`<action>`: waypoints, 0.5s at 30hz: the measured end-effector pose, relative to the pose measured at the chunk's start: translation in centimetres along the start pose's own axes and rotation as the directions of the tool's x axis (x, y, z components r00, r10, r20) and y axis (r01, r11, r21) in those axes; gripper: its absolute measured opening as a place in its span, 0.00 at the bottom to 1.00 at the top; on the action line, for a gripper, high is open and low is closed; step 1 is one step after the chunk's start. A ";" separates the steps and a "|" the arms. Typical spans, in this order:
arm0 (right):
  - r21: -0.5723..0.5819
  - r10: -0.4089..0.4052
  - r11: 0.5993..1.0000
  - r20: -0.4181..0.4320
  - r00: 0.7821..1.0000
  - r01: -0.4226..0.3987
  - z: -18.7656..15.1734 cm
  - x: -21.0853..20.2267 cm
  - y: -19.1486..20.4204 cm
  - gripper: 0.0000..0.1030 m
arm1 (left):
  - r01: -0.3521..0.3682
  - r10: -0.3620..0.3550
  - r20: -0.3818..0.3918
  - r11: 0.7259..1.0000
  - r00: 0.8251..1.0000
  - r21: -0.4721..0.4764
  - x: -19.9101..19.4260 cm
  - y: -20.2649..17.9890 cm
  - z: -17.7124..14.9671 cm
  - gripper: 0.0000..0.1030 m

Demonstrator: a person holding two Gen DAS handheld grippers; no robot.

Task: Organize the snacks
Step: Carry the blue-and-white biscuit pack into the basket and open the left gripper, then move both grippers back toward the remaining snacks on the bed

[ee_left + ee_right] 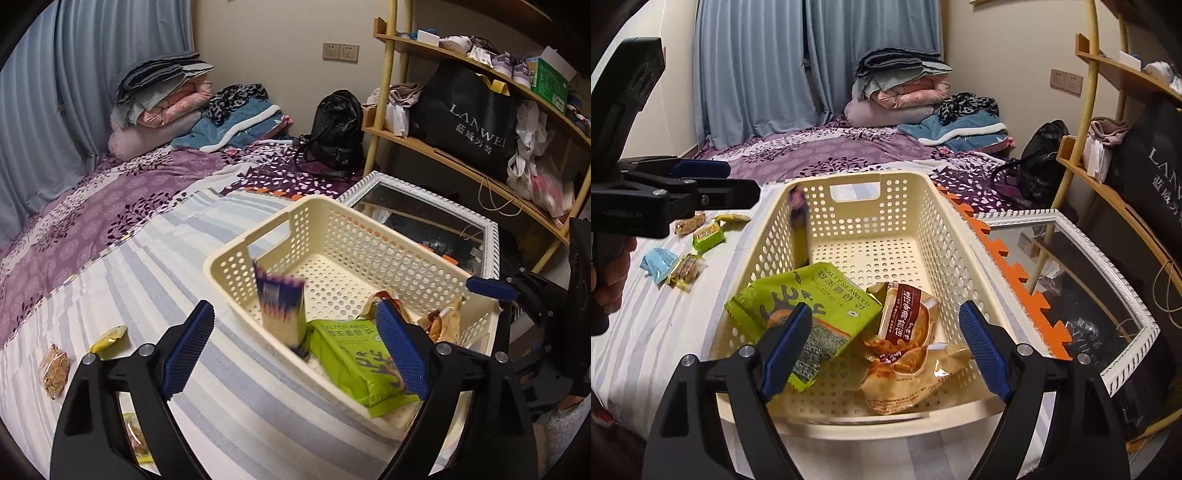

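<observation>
Midair, blue packet [282, 314] above basket [369, 236]

A basket [849, 206] stands on the bed [657, 332], with a mirror [1078, 280] lying just to its right and shelves [1108, 177] beyond the mirror. In the basket's near end lie a seaweed pack [812, 310] on the left and two pastry packs [908, 314] to its right, one before the other. A blurred packet [282, 310] is upright at the basket's left wall. Left of the basket, small snacks [698, 240] are scattered on the bed. Behind the basket, at the bed's far end, sit folded blankets [901, 85], with a backpack [1041, 155] to their right by the shelves.
</observation>
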State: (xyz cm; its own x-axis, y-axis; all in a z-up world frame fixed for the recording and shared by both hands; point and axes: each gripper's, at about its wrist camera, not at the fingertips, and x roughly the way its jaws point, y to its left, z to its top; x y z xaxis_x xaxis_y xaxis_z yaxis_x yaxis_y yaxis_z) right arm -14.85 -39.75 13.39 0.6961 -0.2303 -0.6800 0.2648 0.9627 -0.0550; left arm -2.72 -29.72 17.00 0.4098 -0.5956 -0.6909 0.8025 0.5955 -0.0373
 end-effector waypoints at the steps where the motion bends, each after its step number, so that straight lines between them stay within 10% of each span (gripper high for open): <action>1: -0.011 -0.003 1.000 -0.002 1.000 0.003 0.0 -0.1 0.1 0.79 | -0.007 0.007 -0.003 1.000 1.000 -0.011 0.0 0.3 -0.2 0.88; 9: -0.096 0.134 0.986 -0.049 0.990 -0.138 -0.3 -0.6 1.8 0.88 | -0.058 0.056 -0.022 0.997 0.998 -0.057 -0.6 2.5 -1.6 0.95; 15: -0.223 0.077 0.968 -0.156 0.985 -0.112 -0.1 1.7 4.0 0.89 | -0.075 0.074 -0.019 0.993 0.997 -0.090 -1.7 4.1 -2.7 0.95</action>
State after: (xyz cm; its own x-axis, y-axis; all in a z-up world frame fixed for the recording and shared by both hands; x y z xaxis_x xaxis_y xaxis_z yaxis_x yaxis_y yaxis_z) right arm -12.68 -36.30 12.00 0.6017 -0.1301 -0.7881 0.0302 0.9896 -0.1403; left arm -1.33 -24.82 16.07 0.4596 -0.5394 -0.7055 0.7269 0.6849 -0.0501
